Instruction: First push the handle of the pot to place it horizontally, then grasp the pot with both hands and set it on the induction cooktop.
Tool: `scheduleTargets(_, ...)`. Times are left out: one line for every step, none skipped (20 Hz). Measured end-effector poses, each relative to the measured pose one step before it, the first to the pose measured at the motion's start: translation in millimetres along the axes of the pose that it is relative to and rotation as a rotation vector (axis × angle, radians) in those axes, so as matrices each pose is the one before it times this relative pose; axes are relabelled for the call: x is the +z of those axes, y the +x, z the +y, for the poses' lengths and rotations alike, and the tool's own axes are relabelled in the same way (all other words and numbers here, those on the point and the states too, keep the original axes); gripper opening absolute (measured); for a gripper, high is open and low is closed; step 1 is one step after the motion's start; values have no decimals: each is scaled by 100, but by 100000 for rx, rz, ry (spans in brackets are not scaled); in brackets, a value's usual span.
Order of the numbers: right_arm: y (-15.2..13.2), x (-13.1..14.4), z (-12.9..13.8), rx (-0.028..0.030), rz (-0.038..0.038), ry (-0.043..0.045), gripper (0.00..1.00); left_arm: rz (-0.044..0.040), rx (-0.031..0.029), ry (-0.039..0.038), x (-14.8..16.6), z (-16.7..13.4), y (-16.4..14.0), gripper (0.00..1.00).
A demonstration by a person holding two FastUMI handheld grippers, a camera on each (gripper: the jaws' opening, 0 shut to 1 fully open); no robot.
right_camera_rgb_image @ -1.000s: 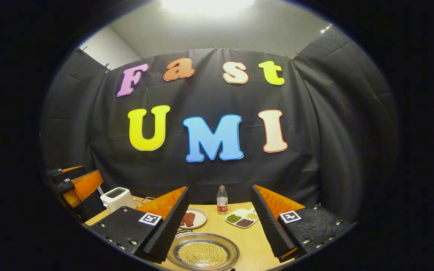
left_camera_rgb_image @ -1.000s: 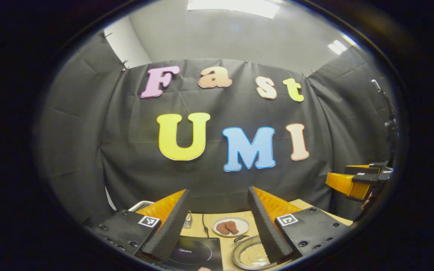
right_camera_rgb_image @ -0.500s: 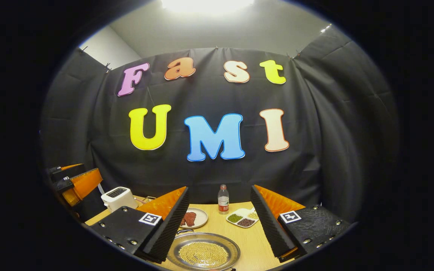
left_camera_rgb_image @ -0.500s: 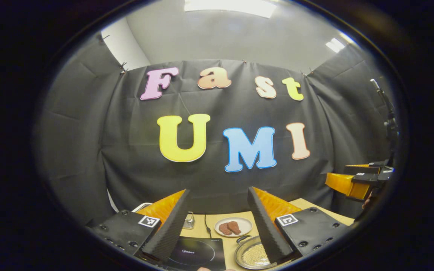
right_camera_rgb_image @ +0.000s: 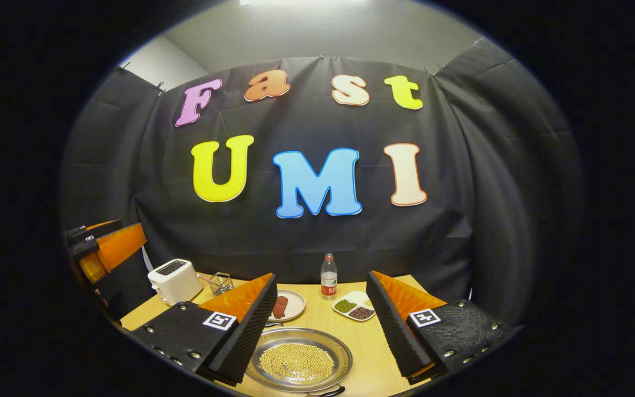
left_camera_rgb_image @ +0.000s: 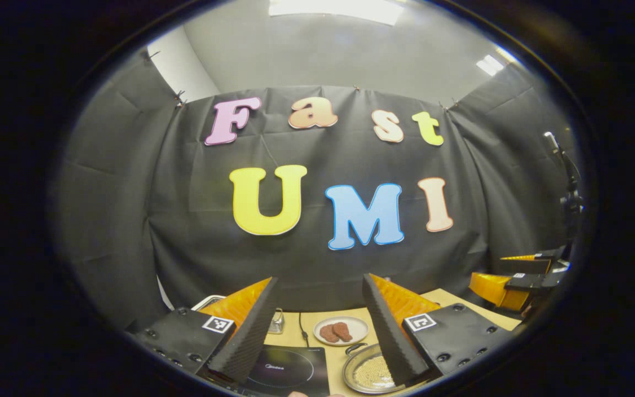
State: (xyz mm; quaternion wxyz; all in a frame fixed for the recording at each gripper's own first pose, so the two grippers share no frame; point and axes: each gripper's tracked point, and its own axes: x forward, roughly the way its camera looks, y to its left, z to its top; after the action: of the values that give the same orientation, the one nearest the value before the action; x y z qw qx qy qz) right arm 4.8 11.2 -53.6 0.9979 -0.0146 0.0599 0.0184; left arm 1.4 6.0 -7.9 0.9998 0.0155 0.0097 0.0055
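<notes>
In the right gripper view, the right gripper (right_camera_rgb_image: 320, 325) is held with its fingers wide apart and nothing between them, raised above the table (right_camera_rgb_image: 372, 358) rather than down at it. The pot (right_camera_rgb_image: 298, 361), a shallow metal pan filled with small pale beads, is framed in the gap between the fingers at the bottom centre, which suggests the gripper is being lined up over it. A dark handle (right_camera_rgb_image: 326, 391) is glimpsed at the pot's near rim, at the very bottom of the frame; its exact angle cannot be told. Beyond the pot, a plate of meat (right_camera_rgb_image: 290, 305), a divided dish of beans (right_camera_rgb_image: 356, 310) and a bottle (right_camera_rgb_image: 328, 277) are set toward the back, and a toaster (right_camera_rgb_image: 174, 281) is seen at the lower left. In the left gripper view, the left gripper (left_camera_rgb_image: 317, 331) is likewise held apart and empty, pointed mostly at the booth wall. The cooktop (left_camera_rgb_image: 290, 370), a flat black slab, lies at the bottom centre just left of the pot (left_camera_rgb_image: 370, 375), which is partly covered by one finger. The pot is judged not yet moved: it sits on the table beside the cooktop, and the handle push appears not yet begun.
</notes>
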Motion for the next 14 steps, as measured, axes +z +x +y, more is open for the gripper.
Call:
scheduleTargets(27,-777,120,468,1916,-611,98,449,-100,88,-382,9,7,96)
scheduleTargets(24,-672,128,678,1841,-650,98,238,-137,145,-128,5,-44,96)
scheduleTargets(75,-910,194,784,2066,-476,97,191,-205,156,16,13,-26,95)
scheduleTargets(174,-894,243,1259,2569,-114,93,309,3,285,-79,-32,-3,95)
scheduleTargets(161,-955,359,1406,2644,322,88,381,138,208,-207,54,22,95)
scheduleTargets(124,-871,68,469,2631,863,85,296,18,71,-133,8,-50,95)
scheduleTargets(-4,-772,77,500,2454,1251,77,255,51,-54,-248,-30,45,95)
scheduleTargets(162,-834,44,361,2704,1081,72,223,108,-82,-22,47,63,95)
scheduleTargets(294,-1022,406,1121,3146,205,64,83,79,-110,-190,95,52,95)
scheduleTargets(138,-813,494,1540,3008,-919,63,198,66,-45,-29,19,125,95)
scheduleTargets(51,-796,179,883,2247,-1896,63,452,248,31,-289,151,-139,95)
scheduleTargets(343,-382,-394,-2495,1493,-2348,63,483,360,117,-97,151,-26,95)
scheduleTargets(-372,-313,-5,-76,1615,-889,33,552,202,-57,-262,-15,11,95)
scheduleTargets(355,-607,639,2467,1681,-231,27,476,272,-158,-116,116,-2,95)
